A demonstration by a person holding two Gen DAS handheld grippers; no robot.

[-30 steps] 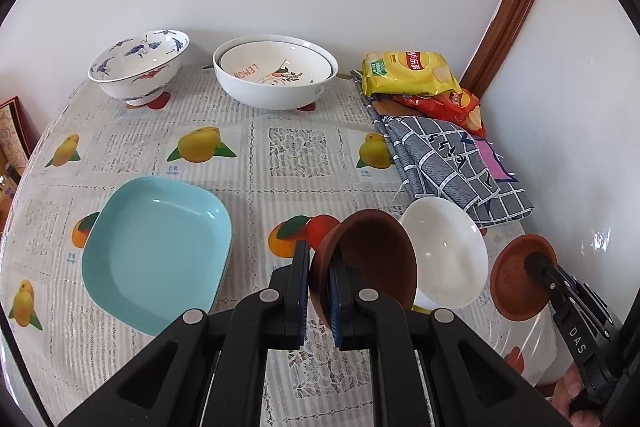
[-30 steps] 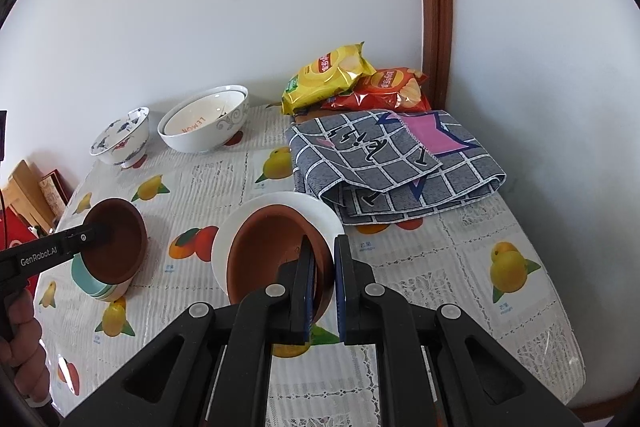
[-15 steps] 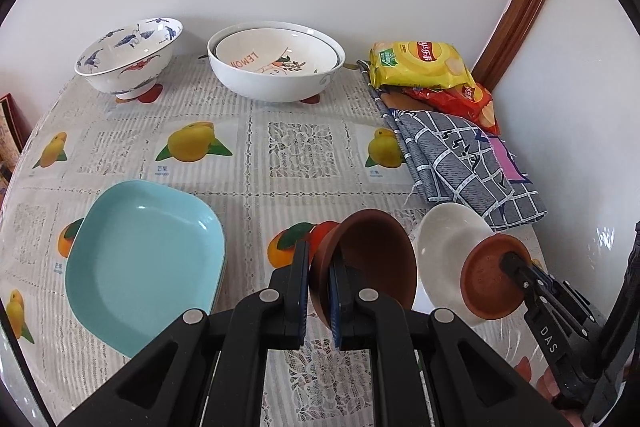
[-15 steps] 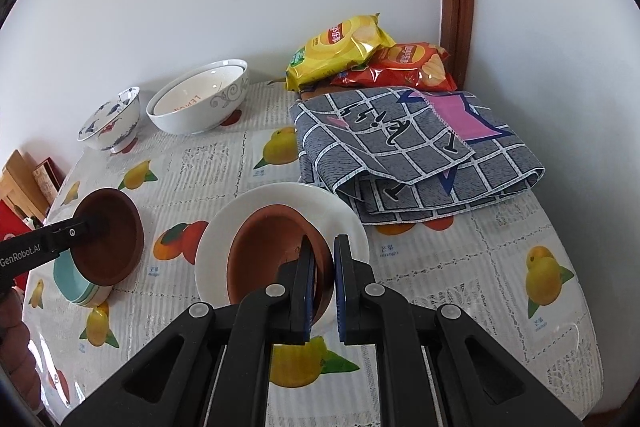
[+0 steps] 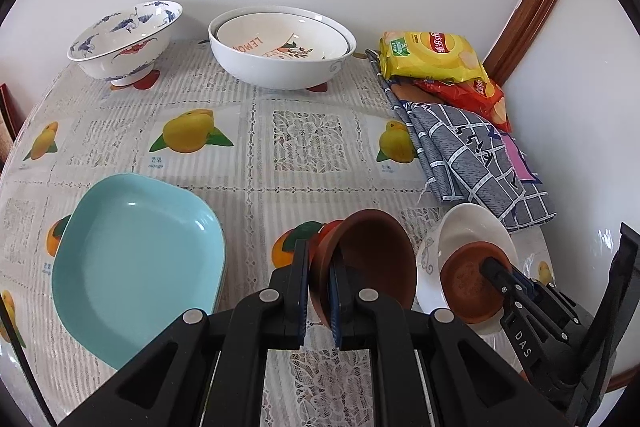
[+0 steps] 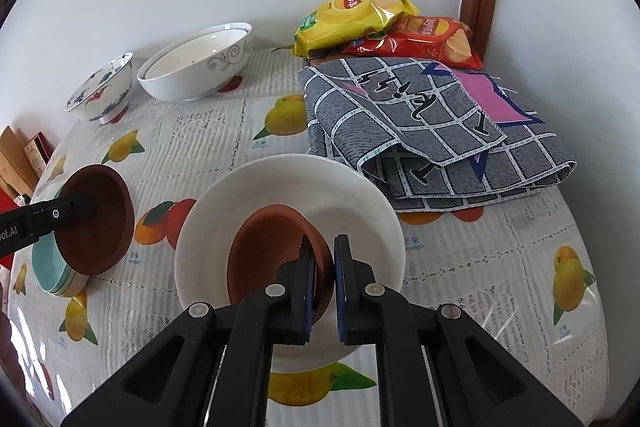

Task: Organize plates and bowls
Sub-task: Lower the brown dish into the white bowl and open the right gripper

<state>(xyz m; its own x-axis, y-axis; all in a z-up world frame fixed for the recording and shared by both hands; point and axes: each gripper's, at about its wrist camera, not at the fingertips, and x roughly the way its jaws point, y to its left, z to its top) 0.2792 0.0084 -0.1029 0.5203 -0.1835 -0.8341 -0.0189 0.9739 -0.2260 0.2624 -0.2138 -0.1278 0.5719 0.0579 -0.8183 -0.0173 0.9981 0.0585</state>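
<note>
Over the white round plate (image 6: 288,187) on the desk, our right gripper (image 6: 322,283) jaws pinch a small brown clay dish (image 6: 272,255). Our left gripper (image 5: 319,291) jaws pinch another brown clay bowl (image 5: 372,259). Next we likely let go, then stack.

Two brown bowls (image 5: 376,259) (image 5: 472,283), four white bowls (image 5: 280,55) (image 5: 124,39) (image 6: 280,199), two chip bags (image 5: 432,55) (image 5: 476,95).

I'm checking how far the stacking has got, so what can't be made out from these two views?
- How many plates lie under the teal plate: left wrist view shows only the top one; right wrist view has the left brown dish in front.
- Whether the right brown dish rests in the white bowl: the right tool covers the contact.
- The lettering in the nested white bowls: cut by the rim.
</note>
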